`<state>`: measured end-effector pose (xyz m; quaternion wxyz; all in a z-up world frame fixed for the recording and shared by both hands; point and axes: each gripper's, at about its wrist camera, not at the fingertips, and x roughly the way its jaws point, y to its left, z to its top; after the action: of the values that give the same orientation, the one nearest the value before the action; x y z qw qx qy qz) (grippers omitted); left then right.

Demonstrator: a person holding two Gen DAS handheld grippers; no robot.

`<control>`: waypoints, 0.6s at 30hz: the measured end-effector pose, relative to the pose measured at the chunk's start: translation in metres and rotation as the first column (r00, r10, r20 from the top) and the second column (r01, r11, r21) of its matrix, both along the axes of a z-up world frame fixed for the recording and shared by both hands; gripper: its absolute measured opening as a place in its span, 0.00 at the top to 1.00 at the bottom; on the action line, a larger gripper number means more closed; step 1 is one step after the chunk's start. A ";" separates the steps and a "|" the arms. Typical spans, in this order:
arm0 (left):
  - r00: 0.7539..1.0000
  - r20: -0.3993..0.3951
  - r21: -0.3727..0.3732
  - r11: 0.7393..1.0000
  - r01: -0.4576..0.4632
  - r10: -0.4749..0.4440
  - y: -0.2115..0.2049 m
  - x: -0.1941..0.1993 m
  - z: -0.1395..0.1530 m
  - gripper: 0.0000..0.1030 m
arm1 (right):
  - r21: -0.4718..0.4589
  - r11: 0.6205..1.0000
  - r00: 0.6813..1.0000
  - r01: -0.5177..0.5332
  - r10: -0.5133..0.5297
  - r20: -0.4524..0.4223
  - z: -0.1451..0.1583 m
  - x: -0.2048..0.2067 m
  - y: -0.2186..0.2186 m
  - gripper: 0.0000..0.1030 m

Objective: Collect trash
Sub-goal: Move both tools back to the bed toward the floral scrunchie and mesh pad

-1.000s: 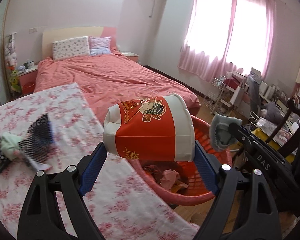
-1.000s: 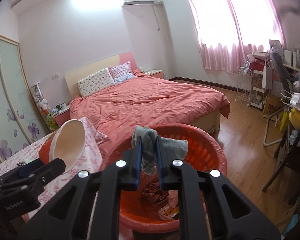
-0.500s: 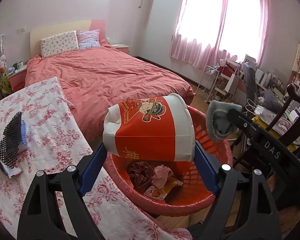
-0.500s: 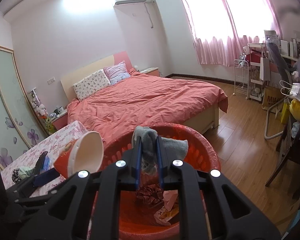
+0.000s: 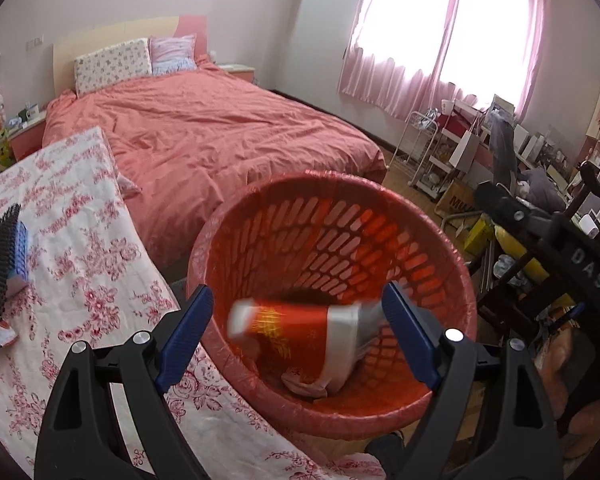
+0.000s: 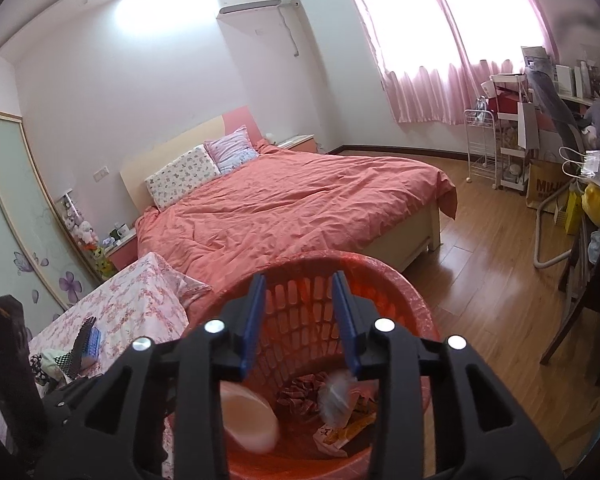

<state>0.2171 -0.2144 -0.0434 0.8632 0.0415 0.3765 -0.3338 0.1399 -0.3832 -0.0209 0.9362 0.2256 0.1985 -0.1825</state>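
Observation:
The red slotted basket (image 5: 452,252) stands beside the floral-clothed table, right below both grippers. A red and white paper cup (image 5: 296,332) is a blur inside it, free of my left gripper (image 5: 296,304), which is open with nothing between its blue pads. In the right wrist view the same cup (image 6: 248,416) lies against the basket's near wall (image 6: 380,272). My right gripper (image 6: 300,304) has its jaws opening and nothing between them. The grey cloth (image 6: 336,396) is a blur below it, over crumpled wrappers in the basket. The right gripper's black body (image 5: 548,244) shows in the left wrist view.
The table (image 5: 80,264) with its pink floral cloth lies left of the basket and carries a black mesh and blue item (image 5: 4,264). Beyond is a bed with a red cover (image 5: 204,136). Wooden floor (image 6: 488,264) stretches right, to a white rack (image 6: 480,148) and cluttered chairs.
The cup has left the left gripper's pads and dropped into the basket. The right gripper has opened and the grey cloth has fallen from it. Both grippers moved closer over the basket.

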 end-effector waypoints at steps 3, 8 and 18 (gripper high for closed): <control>1.000 -0.010 0.008 1.000 -0.020 0.020 0.005 -0.001 -0.001 0.17 | -0.002 1.000 1.000 0.008 -0.008 -0.007 -0.001 -0.003 0.001 0.57; 0.998 0.013 0.022 0.998 -0.065 0.064 0.023 0.000 0.004 0.17 | -0.021 1.000 1.000 0.013 -0.013 -0.019 0.000 -0.005 0.006 0.54; 0.977 0.070 0.056 0.977 -0.205 0.201 0.089 0.004 0.019 0.17 | -0.046 0.997 0.998 -0.060 0.059 -0.038 0.011 0.004 0.041 0.54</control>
<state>0.2212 -0.1256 -0.0247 0.9026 0.0407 0.3613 -0.2305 0.1439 -0.3424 -0.0103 0.9424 0.1939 0.2179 -0.1634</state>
